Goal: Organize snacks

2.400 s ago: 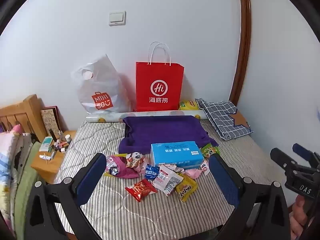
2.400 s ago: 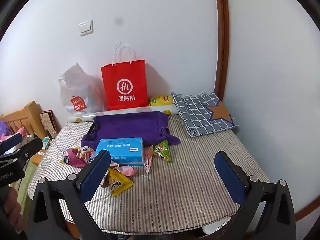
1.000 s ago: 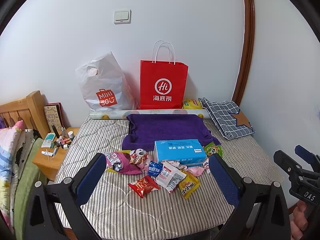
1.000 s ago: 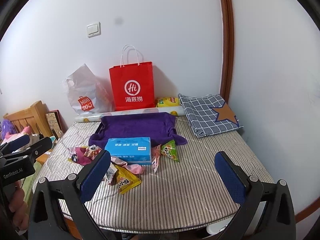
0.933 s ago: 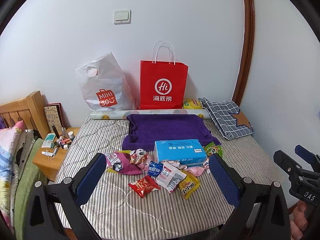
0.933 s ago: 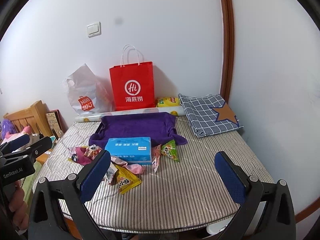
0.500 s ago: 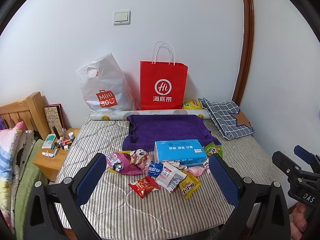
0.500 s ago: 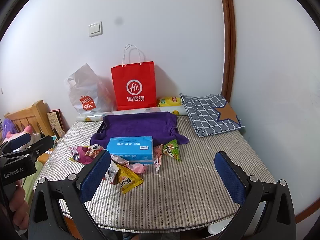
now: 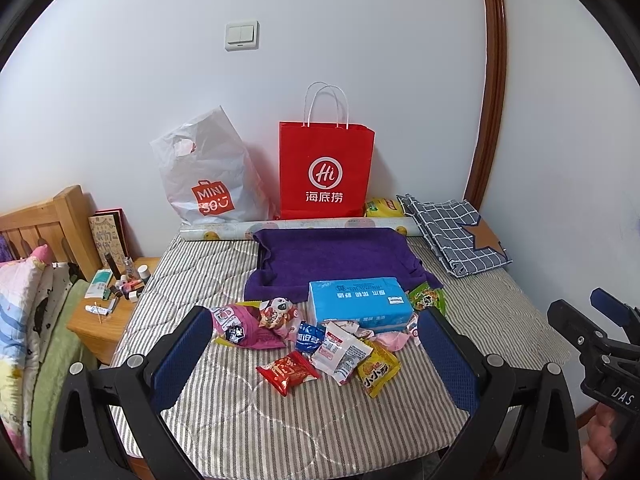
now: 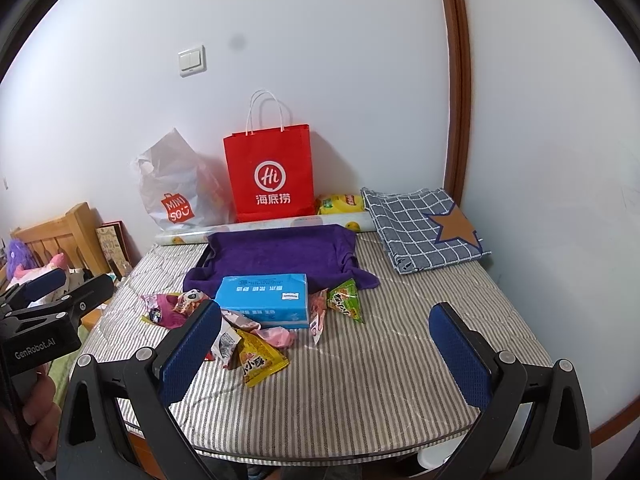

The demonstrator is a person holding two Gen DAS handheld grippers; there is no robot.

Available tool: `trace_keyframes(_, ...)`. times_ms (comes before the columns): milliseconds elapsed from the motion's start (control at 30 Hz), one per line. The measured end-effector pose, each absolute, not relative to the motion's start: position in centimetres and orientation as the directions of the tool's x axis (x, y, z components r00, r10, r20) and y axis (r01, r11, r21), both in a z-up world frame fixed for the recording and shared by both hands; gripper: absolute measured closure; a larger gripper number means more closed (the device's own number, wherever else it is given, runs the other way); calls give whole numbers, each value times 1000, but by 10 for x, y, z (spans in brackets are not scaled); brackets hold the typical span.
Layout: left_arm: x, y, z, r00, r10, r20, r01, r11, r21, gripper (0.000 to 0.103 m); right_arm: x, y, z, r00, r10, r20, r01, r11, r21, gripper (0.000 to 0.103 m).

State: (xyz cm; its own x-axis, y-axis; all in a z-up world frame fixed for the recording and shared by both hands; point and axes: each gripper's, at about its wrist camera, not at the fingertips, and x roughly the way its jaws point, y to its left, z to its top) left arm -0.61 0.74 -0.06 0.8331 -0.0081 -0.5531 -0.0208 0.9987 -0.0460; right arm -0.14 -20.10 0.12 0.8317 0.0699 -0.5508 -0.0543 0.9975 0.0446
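Note:
Several snack packets lie in a loose heap on the striped table (image 9: 280, 420): a red packet (image 9: 288, 372), a yellow packet (image 9: 378, 368), a white packet (image 9: 340, 354), a pink packet (image 9: 252, 328) and a green triangular packet (image 10: 346, 296). A blue box (image 9: 360, 304) sits behind them on a purple cloth (image 9: 332, 256). My left gripper (image 9: 316, 356) hangs open in front of the heap, holding nothing. My right gripper (image 10: 324, 352) is open too, over bare table right of the snacks. Each gripper shows at the edge of the other's view.
A red paper bag (image 9: 326, 172) and a white plastic bag (image 9: 208, 176) stand against the back wall, with a rolled sheet (image 9: 296, 226) before them. A checked cloth (image 9: 456, 236) lies at the back right. A wooden nightstand (image 9: 104, 320) with small bottles stands left.
Both views have shifted slightly, as both grippers drew back and rose a little. Nothing on the table has moved, and both grippers stay open.

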Motion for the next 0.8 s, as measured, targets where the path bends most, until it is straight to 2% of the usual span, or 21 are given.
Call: trace_keyframes(800, -8, 6, -7, 830, -41, -556, 19, 999, -45, 0, 0, -199, 0, 828, 82, -555, -67, 997, 48, 0)
